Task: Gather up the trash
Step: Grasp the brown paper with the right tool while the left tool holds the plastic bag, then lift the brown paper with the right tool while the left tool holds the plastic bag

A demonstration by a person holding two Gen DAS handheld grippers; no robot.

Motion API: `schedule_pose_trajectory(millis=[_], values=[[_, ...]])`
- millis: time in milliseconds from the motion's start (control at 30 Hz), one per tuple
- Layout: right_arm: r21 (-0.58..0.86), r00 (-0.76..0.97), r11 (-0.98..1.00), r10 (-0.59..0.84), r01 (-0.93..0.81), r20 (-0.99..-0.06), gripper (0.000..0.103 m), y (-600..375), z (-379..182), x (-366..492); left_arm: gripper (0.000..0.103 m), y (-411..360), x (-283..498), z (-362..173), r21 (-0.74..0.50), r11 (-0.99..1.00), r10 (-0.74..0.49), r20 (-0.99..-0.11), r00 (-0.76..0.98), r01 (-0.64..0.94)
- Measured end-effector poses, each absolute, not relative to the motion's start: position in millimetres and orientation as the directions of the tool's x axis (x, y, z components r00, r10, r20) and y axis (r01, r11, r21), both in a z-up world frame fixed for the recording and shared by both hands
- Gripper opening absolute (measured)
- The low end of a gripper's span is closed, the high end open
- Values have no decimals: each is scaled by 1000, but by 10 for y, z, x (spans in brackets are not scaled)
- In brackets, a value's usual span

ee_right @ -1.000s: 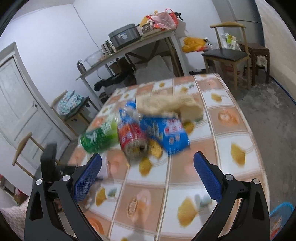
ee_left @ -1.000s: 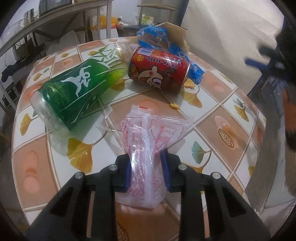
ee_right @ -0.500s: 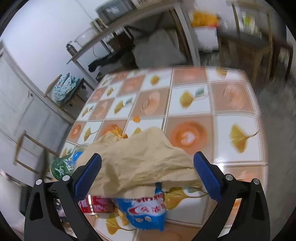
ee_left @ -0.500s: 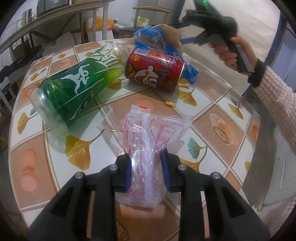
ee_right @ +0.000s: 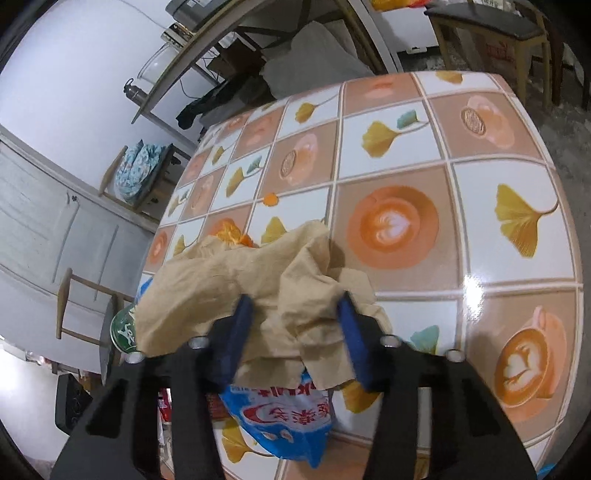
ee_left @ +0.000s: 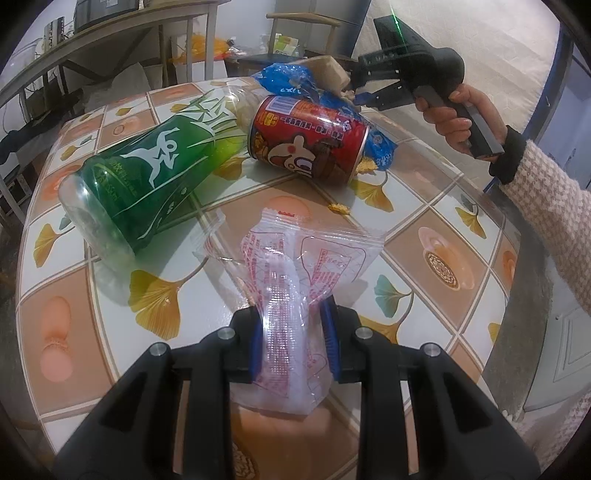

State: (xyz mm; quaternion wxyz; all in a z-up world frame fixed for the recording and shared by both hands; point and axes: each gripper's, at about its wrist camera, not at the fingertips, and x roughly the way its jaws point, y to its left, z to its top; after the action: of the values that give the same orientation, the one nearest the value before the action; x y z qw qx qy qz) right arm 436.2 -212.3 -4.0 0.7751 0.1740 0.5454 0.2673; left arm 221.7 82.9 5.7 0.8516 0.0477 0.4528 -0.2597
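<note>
My left gripper [ee_left: 291, 339] is shut on a clear plastic wrapper with red print [ee_left: 295, 280] at the near edge of the tiled table [ee_left: 439, 258]. Beyond it lie a green bottle [ee_left: 147, 177] and a red can [ee_left: 306, 144] on their sides, with a blue snack bag [ee_left: 295, 79] behind. My right gripper [ee_right: 295, 339] has its jaws around a crumpled brown paper [ee_right: 255, 280] that lies on the blue bag [ee_right: 280, 417]; the pads touch the paper. In the left wrist view the right gripper [ee_left: 354, 92] sits at the paper [ee_left: 328, 72].
Orange peel pieces [ee_right: 231, 234] lie behind the paper. Small crumbs [ee_left: 340, 207] lie by the can. Chairs [ee_right: 491, 26] and a shelf table [ee_right: 207, 40] stand around the table. A blue bin edge shows at the right, below the table [ee_right: 546, 472].
My right gripper came down over the far pile and narrowed its jaws from wide open onto the brown paper. My left gripper stayed shut on the wrapper.
</note>
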Motion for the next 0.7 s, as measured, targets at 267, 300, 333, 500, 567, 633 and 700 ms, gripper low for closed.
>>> schedule_pose_trajectory(millis=[267, 300, 333, 500, 567, 633, 700], values=[[599, 358, 784, 613, -164, -704, 7, -2381, 62, 4212, 25, 821, 2209, 65, -156, 861, -401, -793, 458, 484], [605, 384, 780, 615, -163, -689, 7, -2445, 127, 4152, 25, 822, 2210, 66, -156, 861, -402, -792, 460, 483], [611, 403, 775, 617, -161, -676, 7, -2504, 181, 4102, 25, 831, 2209, 67, -157, 861, -402, -792, 460, 483], [612, 473, 776, 602, -155, -643, 7, -2749, 413, 3829, 25, 845, 2204, 61, -163, 864, -405, -788, 464, 477], [613, 495, 776, 596, -150, -633, 7, -2829, 484, 3679, 25, 845, 2201, 62, -163, 866, -403, -787, 467, 473], [626, 493, 766, 604, -143, -626, 7, -2884, 510, 3553, 25, 855, 2194, 59, -163, 868, -402, -786, 469, 470], [636, 476, 759, 614, -137, -630, 7, -2917, 521, 3409, 25, 868, 2187, 62, -165, 869, -401, -786, 470, 466]])
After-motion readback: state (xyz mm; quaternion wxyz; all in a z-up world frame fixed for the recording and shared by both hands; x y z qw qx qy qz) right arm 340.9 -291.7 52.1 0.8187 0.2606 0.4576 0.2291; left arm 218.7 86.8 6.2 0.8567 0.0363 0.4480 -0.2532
